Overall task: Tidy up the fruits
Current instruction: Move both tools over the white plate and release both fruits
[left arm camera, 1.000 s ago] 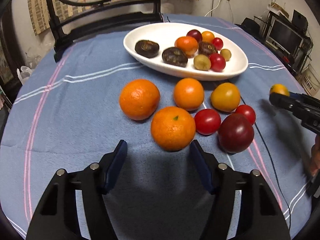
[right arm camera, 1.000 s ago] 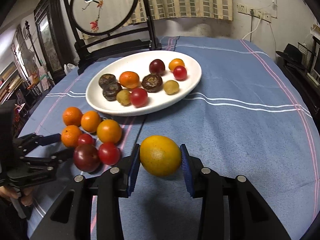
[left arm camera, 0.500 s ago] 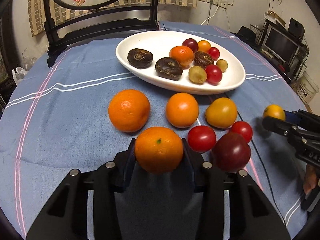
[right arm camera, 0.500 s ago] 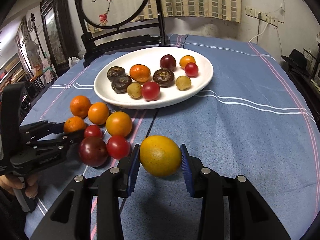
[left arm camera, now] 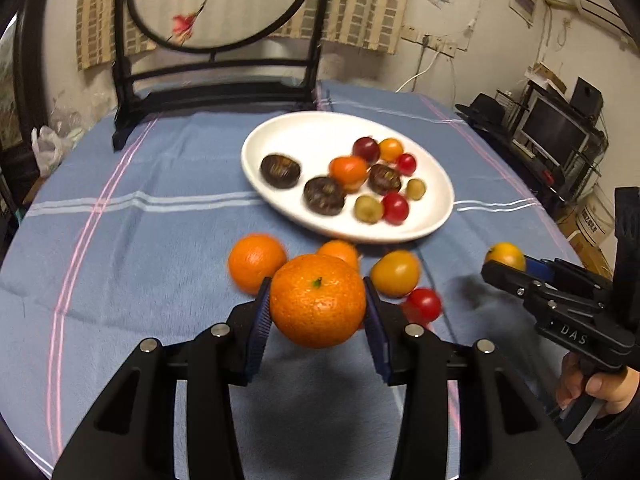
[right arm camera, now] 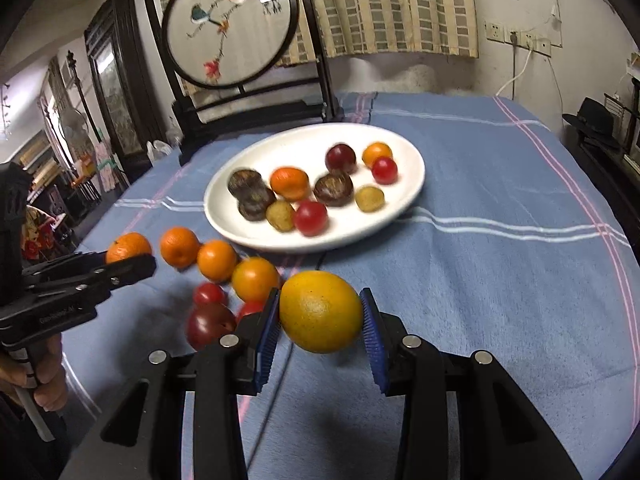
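My left gripper (left arm camera: 317,312) is shut on a large orange (left arm camera: 318,300) and holds it above the blue cloth. My right gripper (right arm camera: 320,320) is shut on a yellow-orange fruit (right arm camera: 321,312), also lifted; it shows at the right of the left wrist view (left arm camera: 505,257). A white oval plate (left arm camera: 288,136) beyond holds several small fruits: dark ones, red, orange and greenish. Loose oranges (right arm camera: 180,246), red tomatoes (right arm camera: 209,294) and a dark plum (right arm camera: 210,324) lie on the cloth in front of the plate.
A dark wooden stand with a round embroidered screen (right arm camera: 228,24) rises behind the plate. The blue striped tablecloth (right arm camera: 500,260) covers the round table. Shelves with a monitor (left arm camera: 556,132) stand off the table's right side.
My left gripper closed on the large orange and lifted it off the cloth. My right gripper also rose with its yellow-orange fruit. Both views now look higher over the table.
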Demonstrator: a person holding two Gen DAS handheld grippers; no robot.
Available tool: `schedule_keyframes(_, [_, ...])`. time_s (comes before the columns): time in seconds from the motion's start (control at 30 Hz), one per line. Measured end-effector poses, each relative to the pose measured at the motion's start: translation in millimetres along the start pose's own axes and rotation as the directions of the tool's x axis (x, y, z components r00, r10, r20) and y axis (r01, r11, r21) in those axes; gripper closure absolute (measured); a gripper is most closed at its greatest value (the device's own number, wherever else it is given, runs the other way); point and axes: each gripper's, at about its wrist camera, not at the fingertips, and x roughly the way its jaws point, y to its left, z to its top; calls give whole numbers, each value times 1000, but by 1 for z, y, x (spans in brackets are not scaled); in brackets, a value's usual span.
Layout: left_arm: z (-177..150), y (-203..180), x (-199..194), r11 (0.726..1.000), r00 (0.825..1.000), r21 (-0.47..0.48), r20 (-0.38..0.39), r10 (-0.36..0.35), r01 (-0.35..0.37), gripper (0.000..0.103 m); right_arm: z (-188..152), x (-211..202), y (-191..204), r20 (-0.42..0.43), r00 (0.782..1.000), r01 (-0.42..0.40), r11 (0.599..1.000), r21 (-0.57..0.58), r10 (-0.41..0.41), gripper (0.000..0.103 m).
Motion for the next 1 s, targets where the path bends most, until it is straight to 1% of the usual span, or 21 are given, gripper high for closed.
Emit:
schedule_keyframes(0.1, [20, -4, 4, 1000, 1000, 3, -7, 8, -8, 61, 17, -2, 5, 9, 1000, -17, 1000, -14, 18, 63])
schedule_keyframes(0.2, [37, -4, 16, 999, 999, -14, -12, 35, -36, 61, 39, 5, 12, 21, 1000, -10, 999, -43, 10, 64])
schedule_keyframes(0.27, [50, -3, 29, 999, 999, -34, -22, 35, -36, 61, 50, 13, 13, 30, 1000, 0, 999, -53, 2, 64])
schedule_keyframes(0.43, [82, -2, 69, 996, 997, -69, -58, 44, -48, 61, 75, 49, 9, 10, 1000, 14, 998, -54, -14, 63])
schedule_keyframes(0.5, [93, -2, 84, 996, 997, -75, -65, 44, -49, 61, 80, 62, 6, -1, 1000, 17, 999, -43, -17, 63])
schedule_keyframes(0.6, [106, 0, 105, 994, 995, -76, -78, 69, -75, 61, 86, 81, 2, -8, 1000, 25, 999, -32, -26, 63])
schedule_keyframes(0.73, [110, 1, 127, 994, 993, -78, -96, 67, -74, 60, 87, 100, -4, -22, 1000, 13, 1000, -8, -14, 63])
schedule_keyframes(0.77, [111, 2, 127, 993, 995, -85, -76, 69, -76, 60, 86, 104, -6, -23, 1000, 3, 1000, 5, -3, 63])
schedule_keyframes(0.8, [112, 3, 128, 993, 995, -88, -63, 73, -79, 57, 85, 107, -9, -17, 1000, -7, 1000, 25, 7, 60])
schedule_keyframes(0.83, [114, 3, 130, 993, 995, -91, -60, 75, -81, 38, 85, 108, -12, -13, 1000, -13, 999, 39, 14, 47])
schedule_keyframes(0.87, [115, 4, 130, 992, 995, -99, -61, 79, -84, 26, 84, 108, -15, -10, 1000, -16, 998, 56, 16, 42])
schedule_keyframes(0.9, [116, 6, 128, 990, 995, -115, -60, 78, -85, 13, 83, 106, -17, -5, 1000, -16, 998, 60, 16, 42])
schedule_keyframes(0.97, [115, 10, 120, 987, 999, -154, -36, 39, -44, 13, 84, 99, -20, 5, 1000, -22, 997, 68, 21, 41])
schedule_keyframes(1.0, [114, 12, 116, 986, 999, -162, -36, 27, -33, 12, 84, 97, -22, 9, 1000, -29, 997, 77, 28, 40])
